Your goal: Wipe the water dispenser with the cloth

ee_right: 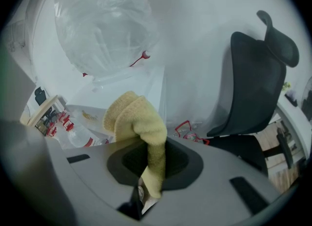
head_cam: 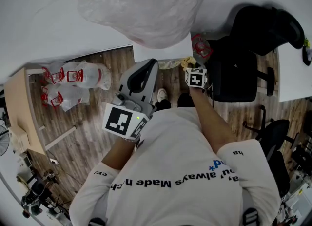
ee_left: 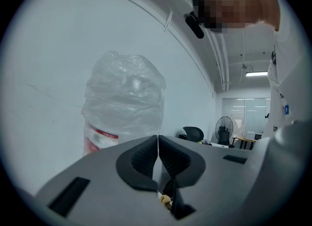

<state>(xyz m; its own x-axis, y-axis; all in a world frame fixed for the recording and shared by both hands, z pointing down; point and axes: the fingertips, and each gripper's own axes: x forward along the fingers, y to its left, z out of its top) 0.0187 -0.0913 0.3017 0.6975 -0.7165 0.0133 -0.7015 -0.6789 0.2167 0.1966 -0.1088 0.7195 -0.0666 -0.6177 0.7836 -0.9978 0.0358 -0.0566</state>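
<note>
Cloth [ee_right: 139, 122], yellow and plush, pinched between the jaws of the right gripper [ee_right: 153, 164], closed tight on its lower strip; bunched upper fold standing above the jaws, loose tail hanging below them. Just beyond the cloth, the water dispenser [ee_right: 146, 81], white, with a large bottle [ee_right: 105, 30] wrapped in clear plastic on top; cloth touching the dispenser or just short of it, not to be told.

From the head view, same cloth [head_cam: 187, 63] at the tip of the right gripper [head_cam: 191, 69], just beside the front right corner of the water dispenser [head_cam: 163, 49], under the wrapped bottle [head_cam: 141, 5].

Jaws of the left gripper [ee_left: 158, 144] pressed together along a thin line, nothing held; raised in front of the bottle [ee_left: 124, 98], apart from it. In the head view, left gripper [head_cam: 148, 66] pointing at the dispenser's front, near the right one.

Black office chair [ee_right: 256, 88] to the right of the dispenser; packs of small red-labelled bottles [head_cam: 73, 81] on the wooden floor [head_cam: 97, 137] to the left; beyond them a light wooden table [head_cam: 19, 108].
</note>
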